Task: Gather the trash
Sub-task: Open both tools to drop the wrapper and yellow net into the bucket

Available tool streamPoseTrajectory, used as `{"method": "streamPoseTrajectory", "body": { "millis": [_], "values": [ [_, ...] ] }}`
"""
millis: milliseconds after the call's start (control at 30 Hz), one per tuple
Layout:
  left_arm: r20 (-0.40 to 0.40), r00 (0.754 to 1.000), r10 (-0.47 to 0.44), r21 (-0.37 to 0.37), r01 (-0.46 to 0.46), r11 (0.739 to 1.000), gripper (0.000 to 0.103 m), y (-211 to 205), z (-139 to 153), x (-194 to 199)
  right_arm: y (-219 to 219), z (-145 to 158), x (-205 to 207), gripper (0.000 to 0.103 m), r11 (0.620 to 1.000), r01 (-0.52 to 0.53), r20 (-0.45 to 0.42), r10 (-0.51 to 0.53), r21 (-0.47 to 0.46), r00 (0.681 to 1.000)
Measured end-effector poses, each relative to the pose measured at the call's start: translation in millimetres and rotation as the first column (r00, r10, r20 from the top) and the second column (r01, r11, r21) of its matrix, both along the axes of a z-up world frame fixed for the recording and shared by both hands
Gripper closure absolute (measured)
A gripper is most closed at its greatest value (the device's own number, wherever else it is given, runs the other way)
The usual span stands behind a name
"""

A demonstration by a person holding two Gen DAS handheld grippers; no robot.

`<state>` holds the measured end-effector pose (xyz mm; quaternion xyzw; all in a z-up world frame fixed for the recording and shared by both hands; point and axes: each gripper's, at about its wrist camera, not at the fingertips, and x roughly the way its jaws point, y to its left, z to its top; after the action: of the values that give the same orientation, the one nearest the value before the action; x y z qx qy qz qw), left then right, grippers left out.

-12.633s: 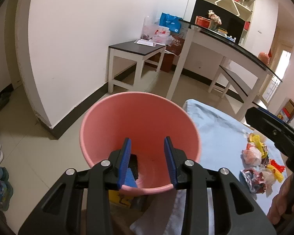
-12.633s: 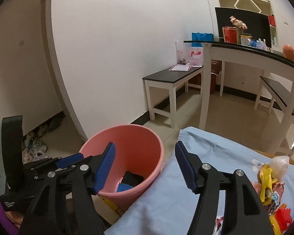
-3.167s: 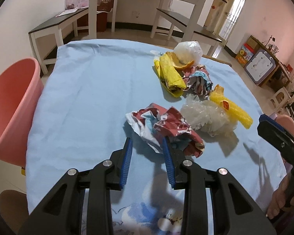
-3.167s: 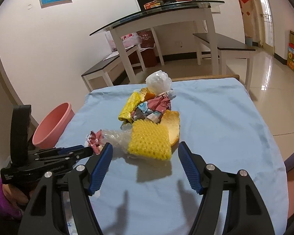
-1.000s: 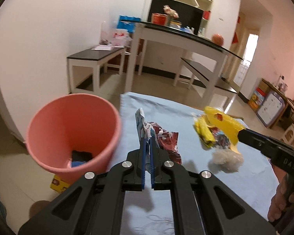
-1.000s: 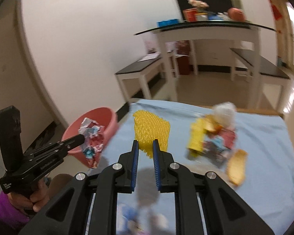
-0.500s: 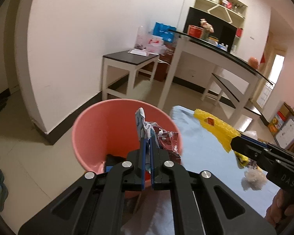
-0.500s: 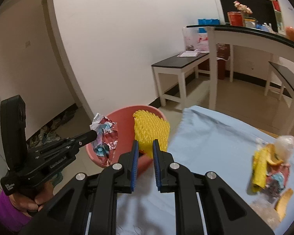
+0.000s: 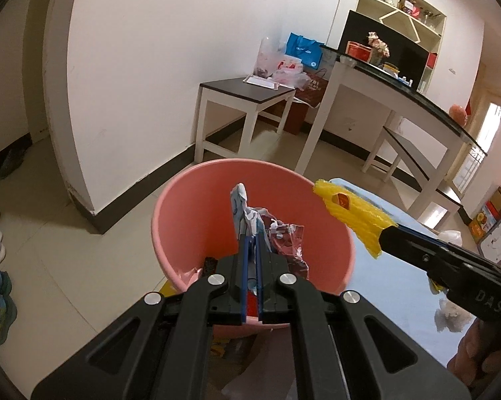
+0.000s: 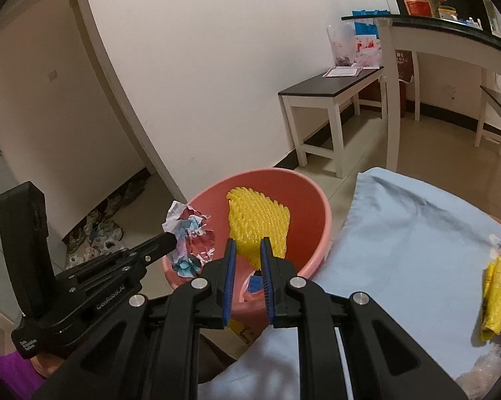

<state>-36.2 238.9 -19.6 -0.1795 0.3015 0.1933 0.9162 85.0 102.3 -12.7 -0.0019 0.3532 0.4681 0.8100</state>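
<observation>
Left wrist view puts the pink bucket point(image 9: 197, 230) right ahead of you on the floor, near the white wall, with its far rim toward a small dark-topped side table point(image 9: 247, 91). Your left gripper point(image 9: 250, 243) has its jaws pressed together on a crumpled red, white and blue wrapper point(image 9: 277, 233), which hangs over the bucket's open mouth. Something dark lies at the bucket's bottom point(image 9: 209, 263), too hidden to name.

From the right side, your right gripper point(image 9: 383, 238) reaches in with a yellow foam net point(image 9: 353, 213) pinched at its tip, the net poking out above the bucket's right rim. In the right wrist view the same gripper point(image 10: 247, 250) holds the net point(image 10: 258, 226) between narrow blue pads, upright over the bucket point(image 10: 303, 193), while the left gripper point(image 10: 173, 240) sits just left of it with the wrapper point(image 10: 192, 236).

To the right, a table under a light blue cloth point(image 10: 407, 233) stands just beside the bucket. More trash point(image 10: 495, 286), yellow among it, lies at the cloth's right edge.
</observation>
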Motion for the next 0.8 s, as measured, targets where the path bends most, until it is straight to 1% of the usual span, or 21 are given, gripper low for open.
{"method": "streamPoseTrajectory", "body": {
  "millis": [400, 500, 567, 633, 700, 767, 800],
  "values": [
    [-0.035, 0.999, 0.038, -0.002, -0.038, 0.999, 0.099, 14.4, -14.6, 3.5, 15.9, -18.2, 9.2, 0.087, 0.999, -0.016, -0.044, 0.015, -0.034, 0.999],
    [-0.053, 0.997, 0.049, -0.002, -0.05, 0.999, 0.099, 17.6, -17.5, 5.0, 18.3, -21.8, 11.4, 0.082, 0.999, -0.019, -0.052, 0.017, -0.039, 0.998],
    [-0.063, 0.997, 0.052, -0.021, -0.053, 0.998, 0.099, 20.4, -19.7, 5.3, 18.5, -23.4, 12.2, 0.075, 0.999, -0.018, -0.057, 0.016, -0.041, 0.998],
    [-0.071, 0.996, 0.055, -0.034, -0.058, 0.998, 0.094, 22.3, -20.8, 5.8, 17.8, -24.0, 12.4, 0.069, 0.999, -0.015, -0.061, 0.013, -0.041, 0.998],
    [-0.068, 0.996, 0.059, -0.041, -0.062, 0.997, 0.077, 24.0, -21.0, 4.6, 16.6, -24.2, 13.1, 0.069, 0.999, -0.011, -0.064, 0.008, -0.04, 0.998],
    [-0.058, 0.997, 0.06, -0.044, -0.062, 0.997, 0.072, 24.2, -20.2, 2.7, 15.5, -23.4, 12.1, 0.068, 0.999, -0.007, -0.064, 0.005, -0.04, 0.998],
    [-0.054, 0.997, 0.057, -0.044, -0.06, 0.997, 0.072, 23.9, -19.5, 2.0, 14.2, -23.1, 11.6, 0.068, 0.999, -0.006, -0.063, 0.003, -0.04, 0.998]
  ]
}}
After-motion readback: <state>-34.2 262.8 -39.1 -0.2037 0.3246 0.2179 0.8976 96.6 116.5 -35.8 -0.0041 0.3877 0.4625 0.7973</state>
